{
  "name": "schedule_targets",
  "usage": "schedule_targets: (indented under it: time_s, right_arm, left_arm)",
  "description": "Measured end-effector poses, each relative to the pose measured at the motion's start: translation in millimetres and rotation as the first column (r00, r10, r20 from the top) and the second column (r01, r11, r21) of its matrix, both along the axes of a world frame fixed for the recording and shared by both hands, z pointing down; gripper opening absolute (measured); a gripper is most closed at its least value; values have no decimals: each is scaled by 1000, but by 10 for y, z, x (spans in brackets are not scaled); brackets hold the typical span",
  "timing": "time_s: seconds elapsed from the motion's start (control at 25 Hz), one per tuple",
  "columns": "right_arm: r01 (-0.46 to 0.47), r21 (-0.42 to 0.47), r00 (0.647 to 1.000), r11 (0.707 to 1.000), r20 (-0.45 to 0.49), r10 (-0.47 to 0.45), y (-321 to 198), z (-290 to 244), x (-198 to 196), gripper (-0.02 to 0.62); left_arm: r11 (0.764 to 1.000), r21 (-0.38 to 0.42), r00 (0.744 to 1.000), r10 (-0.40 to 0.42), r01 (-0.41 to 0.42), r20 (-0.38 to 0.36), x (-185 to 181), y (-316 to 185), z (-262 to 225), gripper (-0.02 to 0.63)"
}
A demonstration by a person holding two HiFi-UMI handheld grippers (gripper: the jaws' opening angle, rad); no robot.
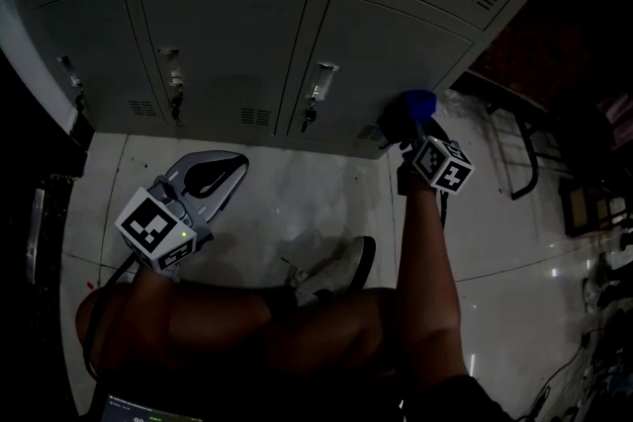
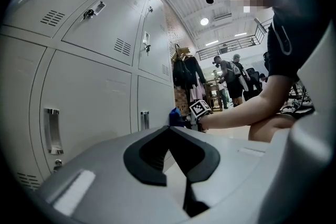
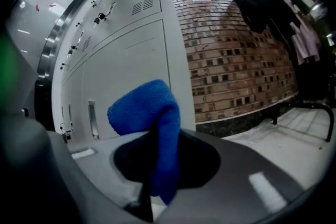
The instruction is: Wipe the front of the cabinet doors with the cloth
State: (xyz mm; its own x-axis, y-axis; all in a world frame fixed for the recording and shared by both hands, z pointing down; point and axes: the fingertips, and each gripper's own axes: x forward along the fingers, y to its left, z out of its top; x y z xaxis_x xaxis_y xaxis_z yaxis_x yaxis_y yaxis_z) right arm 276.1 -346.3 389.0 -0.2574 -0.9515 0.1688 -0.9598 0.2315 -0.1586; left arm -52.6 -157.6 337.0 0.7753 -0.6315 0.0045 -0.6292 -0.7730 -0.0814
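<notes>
A folded blue cloth [image 3: 149, 113] sticks up from my right gripper [image 3: 157, 136], which is shut on it. In the head view the cloth [image 1: 418, 102] is at the bottom right corner of the grey cabinet doors [image 1: 381, 54], close to the lowest right door; contact is not clear. My right gripper [image 1: 410, 121] reaches forward on an outstretched arm. My left gripper [image 1: 226, 167] hangs over the floor in front of the lower left doors, shut and holding nothing. In the left gripper view, my left gripper [image 2: 170, 131] points along the doors [image 2: 84, 97] toward the distant cloth [image 2: 175, 114].
The doors carry handles and locks [image 1: 318, 84] and vent slots. A brick wall [image 3: 236, 50] adjoins the lockers on the right. A dark metal frame [image 1: 524, 153] stands on the pale tiled floor [image 1: 297, 203] at right. My knees and a shoe [image 1: 341, 267] are below.
</notes>
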Motion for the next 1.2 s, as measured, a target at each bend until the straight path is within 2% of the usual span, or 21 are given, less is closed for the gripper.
schedule_targets:
  time_s: [0.2,0.52,0.6,0.68,0.8,0.88,1.0,1.2]
  right_arm:
    - [-37,-14,998,999,53,38,-1,41,159,69]
    - [-72,-7,996,997,48,72,53,36,254,69]
    - [-21,30,999,999,47,20,92,-30,76,69]
    - [87,72,995,994,45,-90,119,-96,-292,69]
    - [258,89,966,962,-30,-256,178,-107,-919,69]
    - [335,69,941,940,-78,-330,230,-37,-1280,69]
    - [392,33,915,919,-118,-386,259,153,-1620,69]
    - [423,-19,901,906,-94,-423,205,466,-1891,69]
  left_arm:
    - [1000,-5,1000,-2,2,3,-3,-3,16,6]
    - [1000,-4,1000,-5,5,-1,-22,-5,9,6]
    - [1000,-4,1000,-5,5,-2,-25,-5,8,6]
    - [1000,-6,1000,-7,7,-3,-29,-10,9,6]
    - [1000,-6,1000,-8,8,-9,-29,-15,-6,6]
    - [1000,-4,1000,-9,9,-13,-34,-15,-19,6]
    - [1000,-1,1000,-10,10,-16,-37,-17,-33,6]
    - [1000,-5,1000,-8,8,-16,-37,-19,-17,6]
